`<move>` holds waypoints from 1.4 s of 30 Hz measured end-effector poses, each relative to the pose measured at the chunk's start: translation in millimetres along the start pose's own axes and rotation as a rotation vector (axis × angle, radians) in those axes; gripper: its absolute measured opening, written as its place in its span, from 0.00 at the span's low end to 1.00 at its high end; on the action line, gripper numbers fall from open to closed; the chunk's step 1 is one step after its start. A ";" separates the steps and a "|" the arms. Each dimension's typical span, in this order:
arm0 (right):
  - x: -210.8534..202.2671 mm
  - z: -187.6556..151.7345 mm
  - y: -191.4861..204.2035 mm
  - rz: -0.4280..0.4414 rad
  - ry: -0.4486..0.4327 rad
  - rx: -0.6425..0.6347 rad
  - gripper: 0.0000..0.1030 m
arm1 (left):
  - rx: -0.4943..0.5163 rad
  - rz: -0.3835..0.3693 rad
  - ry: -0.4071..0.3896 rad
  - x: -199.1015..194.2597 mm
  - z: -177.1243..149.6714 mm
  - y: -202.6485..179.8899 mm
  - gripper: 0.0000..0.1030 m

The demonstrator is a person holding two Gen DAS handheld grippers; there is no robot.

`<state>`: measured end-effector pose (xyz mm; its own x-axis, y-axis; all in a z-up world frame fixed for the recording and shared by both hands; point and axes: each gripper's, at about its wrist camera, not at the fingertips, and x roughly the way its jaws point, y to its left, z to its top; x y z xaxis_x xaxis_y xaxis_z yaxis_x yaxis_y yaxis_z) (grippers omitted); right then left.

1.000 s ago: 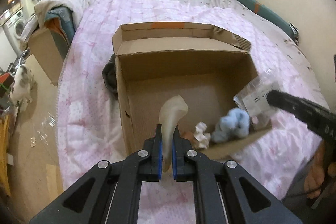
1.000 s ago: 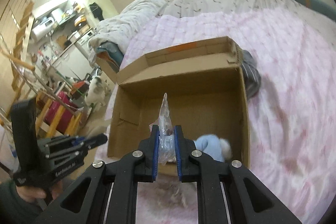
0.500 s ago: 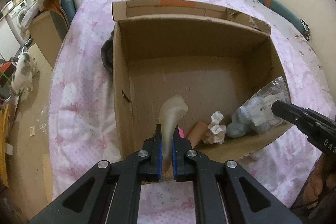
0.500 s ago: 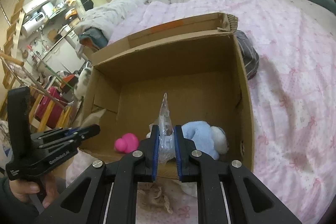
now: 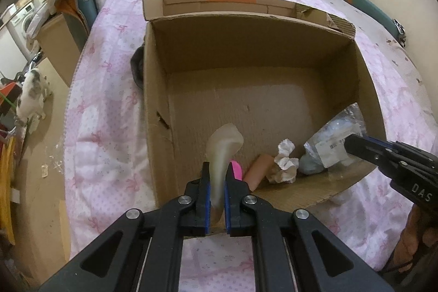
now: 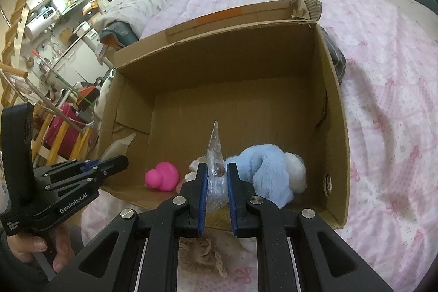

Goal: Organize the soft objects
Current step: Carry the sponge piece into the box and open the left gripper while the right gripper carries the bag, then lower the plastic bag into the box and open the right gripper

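An open cardboard box (image 5: 156, 111) (image 6: 335, 111) sits on the pink bed. My left gripper (image 5: 217, 177) is shut on a pale translucent soft piece (image 5: 223, 147), held over the box's near left corner. My right gripper (image 6: 216, 177) is shut on a clear plastic packet (image 6: 215, 152), held over the box's near side; the packet also shows in the left wrist view (image 5: 334, 144). Inside the box lie a blue and white plush (image 6: 268, 168), a pink rubber toy (image 6: 163, 175), a tan soft cylinder (image 5: 258, 170) and a crumpled white wad (image 5: 284, 162).
A dark cloth (image 5: 137, 64) lies against the box's outer left side. A pink quilt (image 6: 388, 106) covers the bed. A cat (image 5: 31, 95) stands on the floor at left, near a brown box (image 5: 58, 51) and furniture.
Both grippers have moved forward and down over the box with their objects still held. The box interior now fills the views and the pink toy has come into sight.
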<state>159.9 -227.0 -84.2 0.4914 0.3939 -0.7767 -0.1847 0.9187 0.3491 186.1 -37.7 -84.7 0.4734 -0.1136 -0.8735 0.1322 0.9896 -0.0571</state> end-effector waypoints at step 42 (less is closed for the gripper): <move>-13.7 1.5 -10.1 -0.052 -0.130 0.079 0.76 | -0.016 0.040 -0.044 -10.6 2.7 -2.0 0.58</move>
<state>156.3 -241.7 -76.2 0.6059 0.3344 -0.7219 -0.0913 0.9306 0.3544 183.2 -38.7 -73.9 0.5160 -0.0779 -0.8531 0.0985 0.9946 -0.0312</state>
